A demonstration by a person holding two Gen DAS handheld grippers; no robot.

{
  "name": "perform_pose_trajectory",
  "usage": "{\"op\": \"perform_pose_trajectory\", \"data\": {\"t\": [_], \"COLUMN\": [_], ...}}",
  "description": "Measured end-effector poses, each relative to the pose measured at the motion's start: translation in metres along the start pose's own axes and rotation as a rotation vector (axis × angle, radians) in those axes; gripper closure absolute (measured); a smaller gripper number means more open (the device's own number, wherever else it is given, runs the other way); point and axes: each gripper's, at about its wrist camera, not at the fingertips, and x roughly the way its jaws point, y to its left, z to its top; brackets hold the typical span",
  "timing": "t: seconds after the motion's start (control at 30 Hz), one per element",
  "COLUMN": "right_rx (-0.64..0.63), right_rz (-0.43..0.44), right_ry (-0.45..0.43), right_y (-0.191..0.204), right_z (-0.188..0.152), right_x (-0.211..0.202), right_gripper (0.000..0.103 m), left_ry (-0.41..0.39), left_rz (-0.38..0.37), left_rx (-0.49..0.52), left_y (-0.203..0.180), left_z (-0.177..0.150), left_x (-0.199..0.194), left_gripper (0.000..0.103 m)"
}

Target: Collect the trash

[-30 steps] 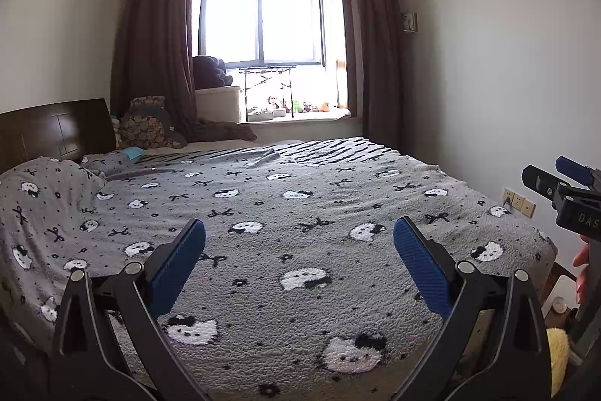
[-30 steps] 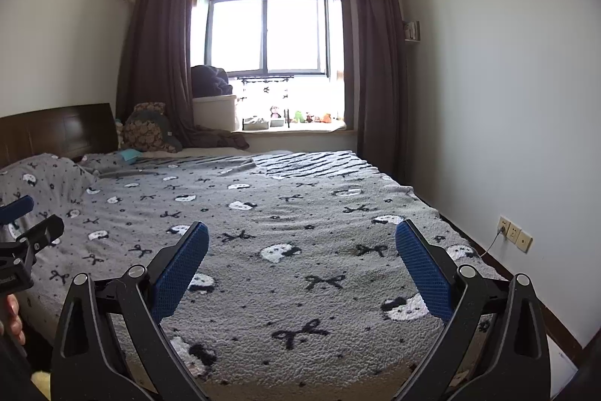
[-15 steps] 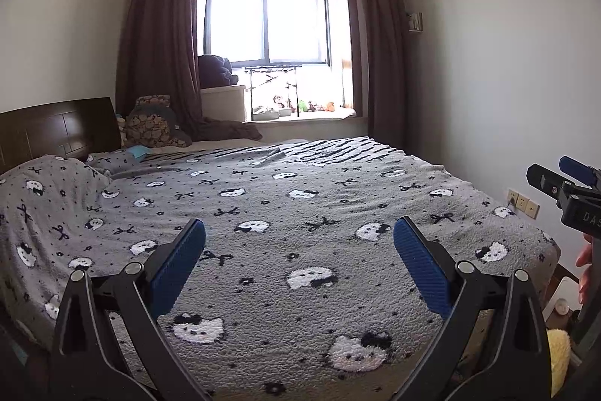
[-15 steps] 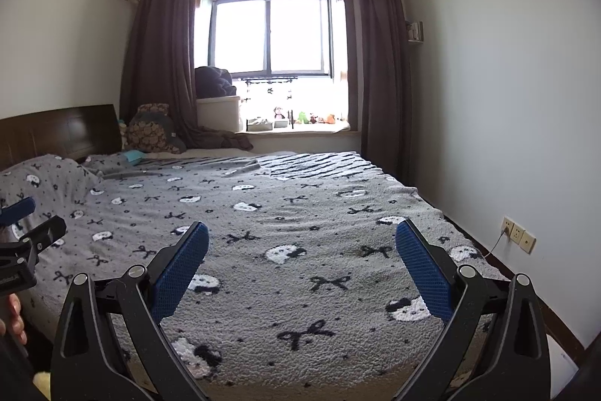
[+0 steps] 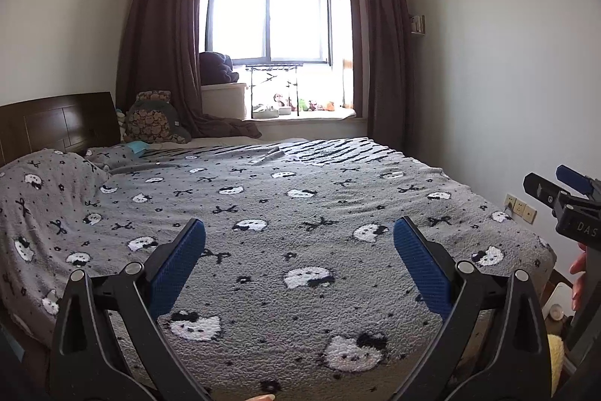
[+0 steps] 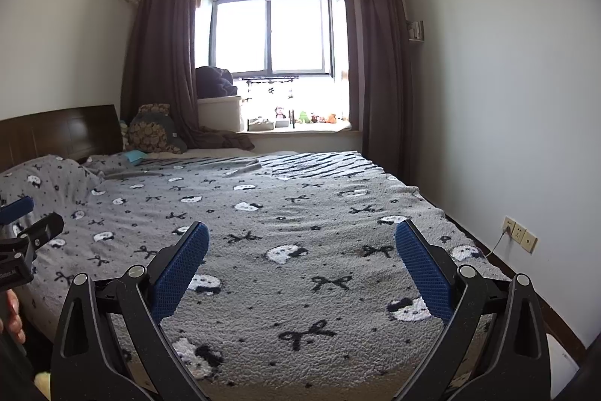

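Note:
No clear piece of trash shows on the bed. A small teal item (image 5: 136,147) (image 6: 134,156) lies by the pillows at the bed's far left; I cannot tell what it is. My left gripper (image 5: 299,226) hovers open over the near edge of the grey cat-print blanket (image 5: 300,198), nothing between its blue pads. My right gripper (image 6: 302,228) is open and empty too, above the blanket (image 6: 300,213) further right. Each gripper shows at the edge of the other's view: the right gripper (image 5: 563,188) and the left gripper (image 6: 28,224), hand-held.
A dark headboard (image 5: 56,126) and cushions (image 5: 150,123) stand at the left. The window sill (image 6: 300,128) holds small toys. The right wall has sockets (image 6: 520,233) with a cable. A white object (image 5: 557,301) and something yellow and fluffy (image 5: 555,359) sit low by the bed's right corner.
Both views have drifted slightly, so the room sits a little further right in frame. Both grippers stay open and empty.

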Motion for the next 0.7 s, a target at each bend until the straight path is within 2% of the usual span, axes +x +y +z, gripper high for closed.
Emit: {"op": "perform_pose_trajectory", "data": {"t": [0.1, 0.2, 0.6, 0.7], "right_rx": [-0.001, -0.001, 0.002, 0.001], "right_rz": [0.0, 0.0, -0.004, -0.001], "right_ry": [0.004, 0.005, 0.007, 0.009], "right_y": [0.0003, -0.0002, -0.0026, -0.0021], "right_z": [-0.0004, -0.0006, -0.0013, -0.0014], "right_x": [0.0012, 0.0019, 0.0025, 0.0027], "right_gripper": [0.003, 0.003, 0.003, 0.003], "left_ry": [0.005, 0.001, -0.007, -0.006], "left_rz": [0.001, 0.036, 0.062, 0.047], "left_rx": [-0.014, -0.008, 0.02, 0.024], "left_y": [0.0012, 0.0008, -0.0017, -0.0032], "left_z": [0.0004, 0.0014, 0.0048, 0.0052], "left_x": [-0.0002, -0.0006, -0.0051, -0.0059], "left_gripper": [0.008, 0.008, 0.008, 0.008]}}
